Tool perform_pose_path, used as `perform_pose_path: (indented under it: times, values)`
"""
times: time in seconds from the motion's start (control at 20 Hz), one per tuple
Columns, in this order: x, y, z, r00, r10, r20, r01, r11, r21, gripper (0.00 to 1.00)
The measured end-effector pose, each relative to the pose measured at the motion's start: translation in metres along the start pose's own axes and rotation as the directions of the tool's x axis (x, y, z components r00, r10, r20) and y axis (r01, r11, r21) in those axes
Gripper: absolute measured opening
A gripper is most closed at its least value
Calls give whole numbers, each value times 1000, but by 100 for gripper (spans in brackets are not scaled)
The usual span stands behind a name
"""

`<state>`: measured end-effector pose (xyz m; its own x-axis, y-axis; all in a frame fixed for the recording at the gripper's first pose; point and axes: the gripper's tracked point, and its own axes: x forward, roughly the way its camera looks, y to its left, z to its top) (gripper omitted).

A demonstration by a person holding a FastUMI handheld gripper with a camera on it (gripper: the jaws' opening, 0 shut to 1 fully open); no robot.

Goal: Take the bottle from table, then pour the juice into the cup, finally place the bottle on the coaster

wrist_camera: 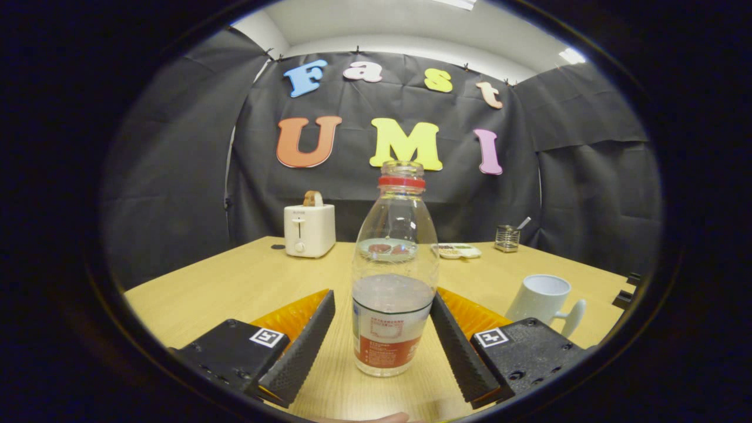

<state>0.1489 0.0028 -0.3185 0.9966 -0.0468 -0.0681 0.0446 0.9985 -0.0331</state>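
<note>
Both fingers of the released tongs (382,335) flank the uncapped bottle (392,276), so an uneven squeeze may tip it and spill juice on the bench (235,282).

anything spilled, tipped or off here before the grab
Nothing stands out. The bottle stands upright and uncapped on the table, between the open gripper fingers, neither clearly touching it. The white cup is upright beyond the right finger. No spill shows on the wood.
</note>
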Motion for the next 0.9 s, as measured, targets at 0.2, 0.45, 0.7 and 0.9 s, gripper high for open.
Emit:
perform_pose_path:
  times: [0.2,0.45,0.7,0.9]
  values:
    - [16,-4,-4,1000,-11,4,11,1000,5,100]
    - [14,-2,5,1000,16,24,-17,1000,13,82]
    - [3,3,24,998,59,19,-61,992,110,82]
    - [-8,7,32,992,122,-18,-113,957,267,82]
